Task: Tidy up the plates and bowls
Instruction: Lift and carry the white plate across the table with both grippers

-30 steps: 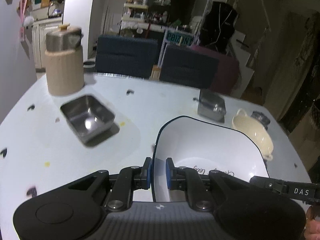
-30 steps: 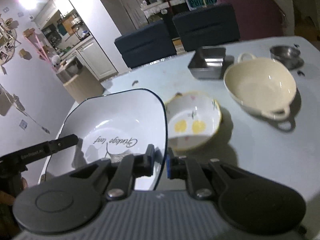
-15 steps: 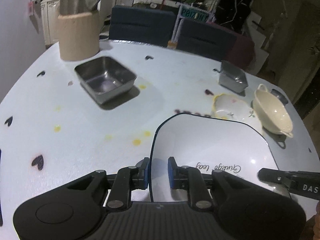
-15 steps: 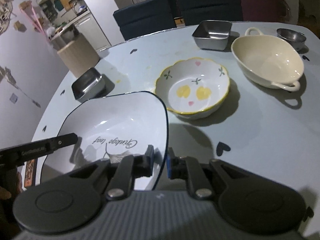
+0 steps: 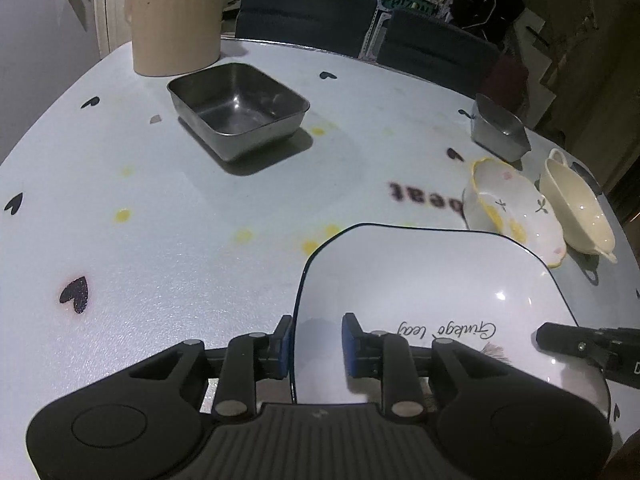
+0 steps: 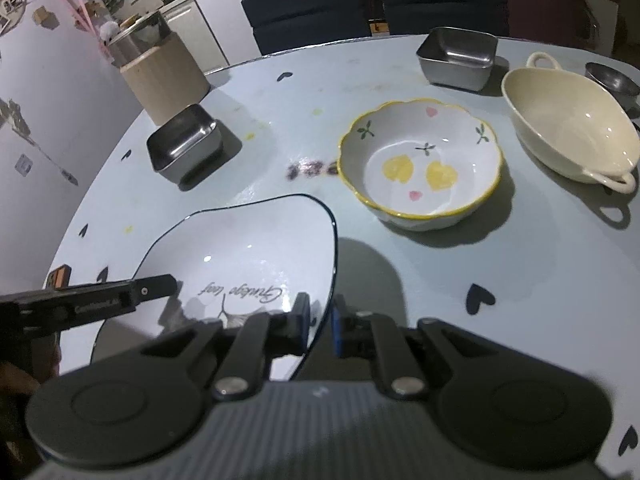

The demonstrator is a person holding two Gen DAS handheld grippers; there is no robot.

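- Square white plate (image 5: 432,292) with a dark rim lies low over the table (image 5: 180,240), held at opposite edges
- Left gripper (image 5: 316,344): jaws just opening, rim between them, loose
- Right gripper (image 6: 320,324) pinches the rim
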